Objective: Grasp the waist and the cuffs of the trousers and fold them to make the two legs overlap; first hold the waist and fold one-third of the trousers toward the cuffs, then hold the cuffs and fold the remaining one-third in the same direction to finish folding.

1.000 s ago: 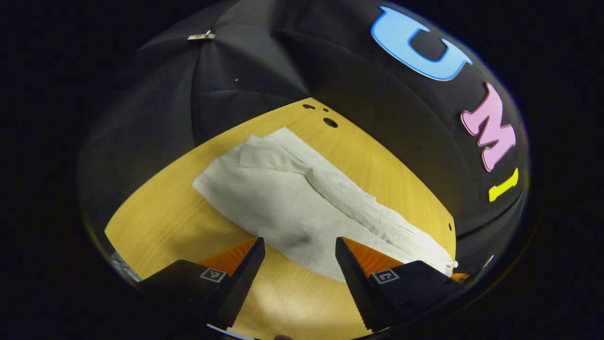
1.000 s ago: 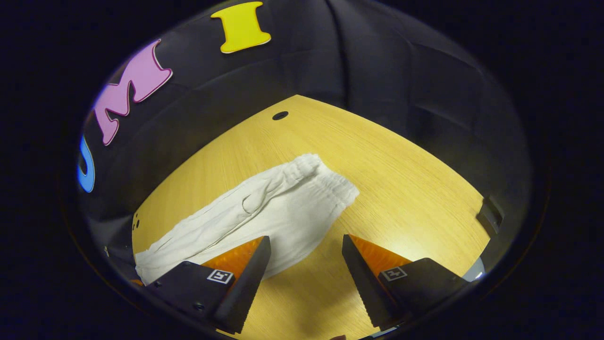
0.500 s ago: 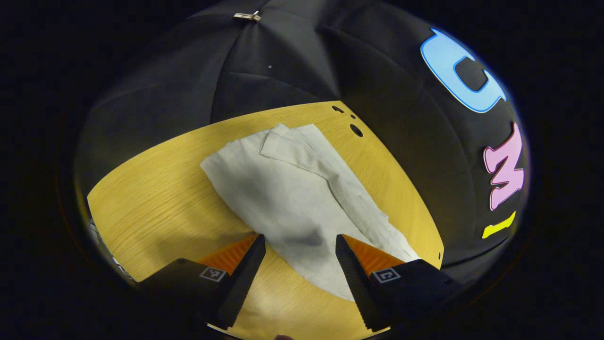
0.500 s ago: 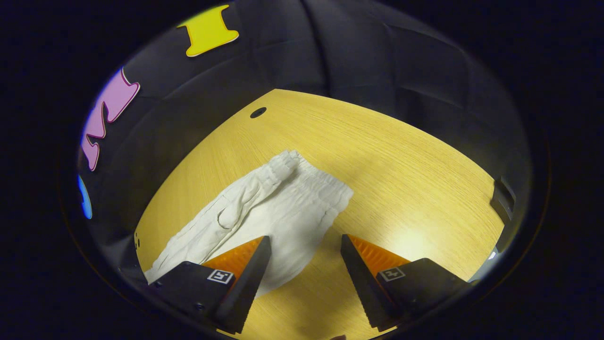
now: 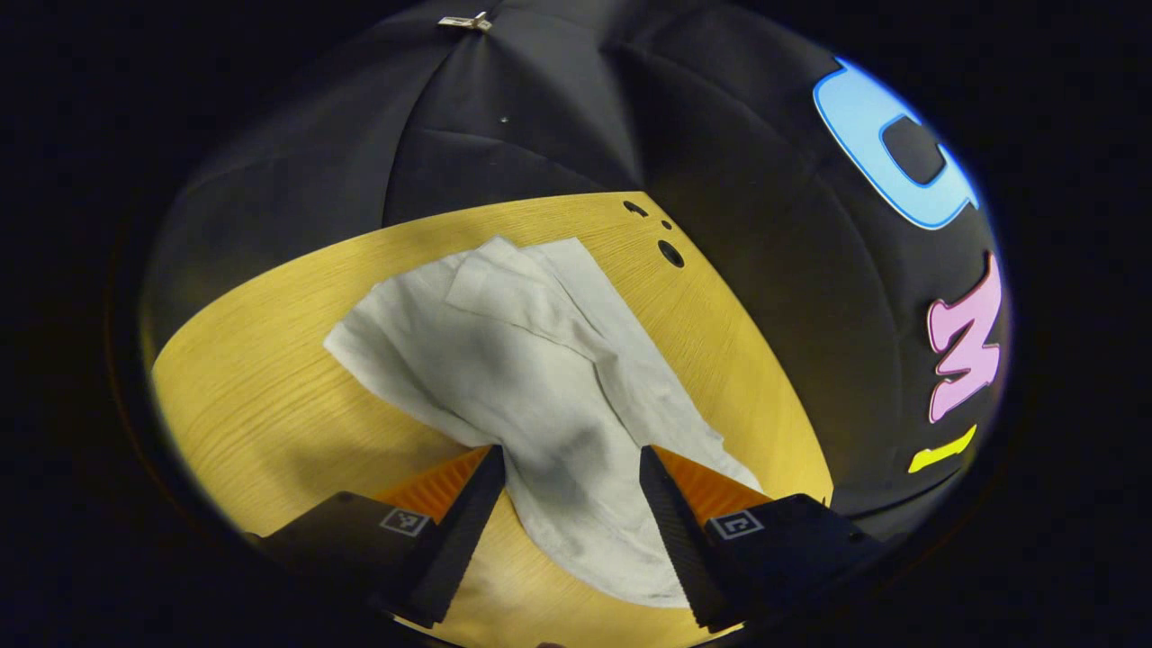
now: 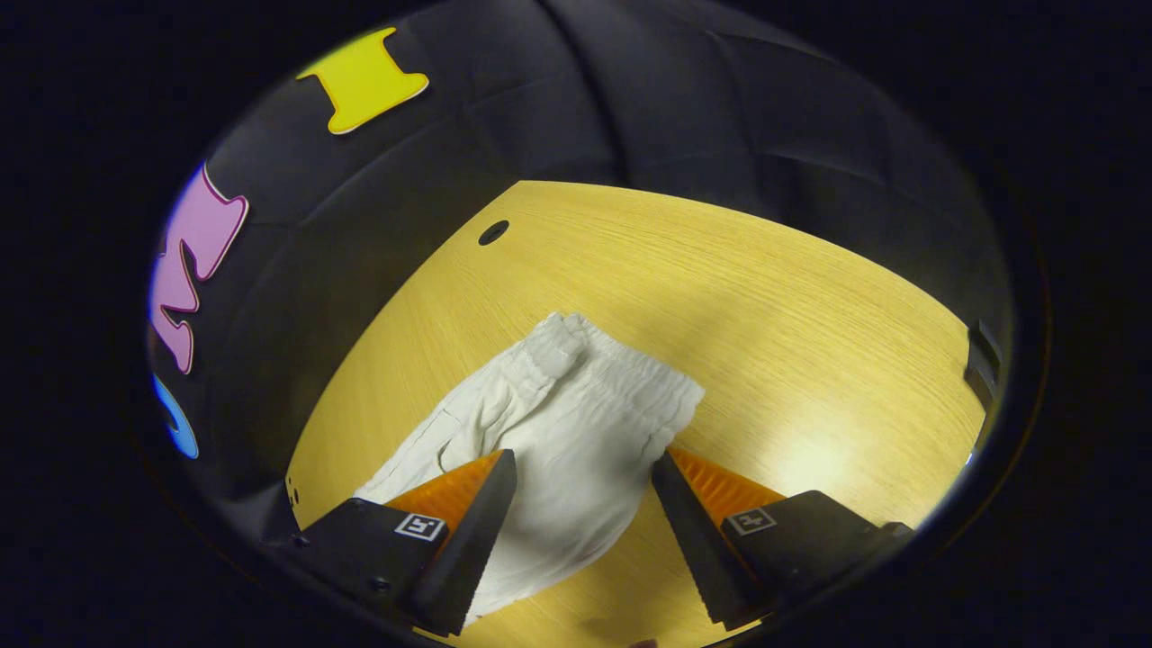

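Observation:
White trousers (image 5: 531, 369) lie flat on the yellow wooden table (image 5: 270, 396), legs lengthwise. In the left gripper view the cuff end (image 5: 504, 270) lies farther off, one leg folded partly over the other. My left gripper (image 5: 571, 490) hangs open above the leg cloth, which passes between its fingers. In the right gripper view the trousers (image 6: 558, 450) end in a gathered elastic waist (image 6: 621, 369). My right gripper (image 6: 583, 495) is open over the cloth just below the waist. Neither gripper holds anything.
The table's far edge meets the black booth wall (image 5: 540, 126). Small round holes (image 5: 670, 253) mark the tabletop near the cuffs, and one hole (image 6: 492, 232) lies beyond the waist. Bare wood (image 6: 792, 333) stretches right of the waist. A dark fitting (image 6: 979, 364) sits at the table's right edge.
Both grippers have come in over the trousers: cloth that lay ahead of the fingers now lies between them. Both stayed open. The trousers have not moved.

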A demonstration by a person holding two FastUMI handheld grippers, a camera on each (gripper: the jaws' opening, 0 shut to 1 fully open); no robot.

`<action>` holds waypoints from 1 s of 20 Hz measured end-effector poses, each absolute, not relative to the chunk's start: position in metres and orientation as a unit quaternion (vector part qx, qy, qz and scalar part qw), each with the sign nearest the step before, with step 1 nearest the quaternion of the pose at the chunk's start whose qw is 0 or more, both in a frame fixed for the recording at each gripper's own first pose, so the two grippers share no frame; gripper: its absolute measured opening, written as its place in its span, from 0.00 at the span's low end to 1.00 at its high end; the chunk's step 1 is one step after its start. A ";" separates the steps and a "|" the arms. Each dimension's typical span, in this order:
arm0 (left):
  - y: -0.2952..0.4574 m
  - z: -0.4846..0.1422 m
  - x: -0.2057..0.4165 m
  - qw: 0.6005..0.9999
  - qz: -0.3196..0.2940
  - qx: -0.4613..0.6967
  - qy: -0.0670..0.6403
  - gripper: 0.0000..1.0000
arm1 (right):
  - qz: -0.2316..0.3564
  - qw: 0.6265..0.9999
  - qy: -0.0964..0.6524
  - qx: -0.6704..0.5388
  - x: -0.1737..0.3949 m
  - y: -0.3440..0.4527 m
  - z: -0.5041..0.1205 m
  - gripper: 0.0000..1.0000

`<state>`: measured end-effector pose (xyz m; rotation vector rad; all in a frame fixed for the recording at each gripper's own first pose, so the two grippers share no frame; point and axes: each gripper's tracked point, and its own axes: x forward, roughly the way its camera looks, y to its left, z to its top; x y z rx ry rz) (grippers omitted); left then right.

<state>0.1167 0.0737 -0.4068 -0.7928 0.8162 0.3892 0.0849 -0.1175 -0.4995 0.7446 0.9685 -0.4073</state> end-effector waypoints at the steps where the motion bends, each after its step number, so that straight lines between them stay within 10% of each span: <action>1: 0.073 -0.409 0.118 0.820 0.186 -0.383 0.382 0.91 | -0.191 0.800 0.450 0.348 0.084 -0.118 -0.499 0.97; 7: 0.076 -0.427 0.110 0.784 0.208 -0.462 0.360 0.38 | -0.231 0.796 0.453 0.329 0.072 -0.130 -0.507 0.70; 9: 0.076 -0.426 0.110 0.779 0.202 -0.483 0.345 0.16 | -0.243 0.790 0.455 0.332 0.068 -0.132 -0.513 0.46; 10: 0.076 -0.426 0.108 0.780 0.201 -0.484 0.342 0.14 | -0.236 0.786 0.455 0.345 0.068 -0.128 -0.514 0.24; 13: 0.074 -0.426 0.101 0.794 0.207 -0.454 0.347 0.09 | -0.226 0.782 0.443 0.376 0.066 -0.128 -0.513 0.05; 20: 0.061 -0.419 0.063 0.790 0.202 -0.458 0.356 0.08 | -0.221 0.796 0.411 0.385 0.063 -0.137 -0.488 0.05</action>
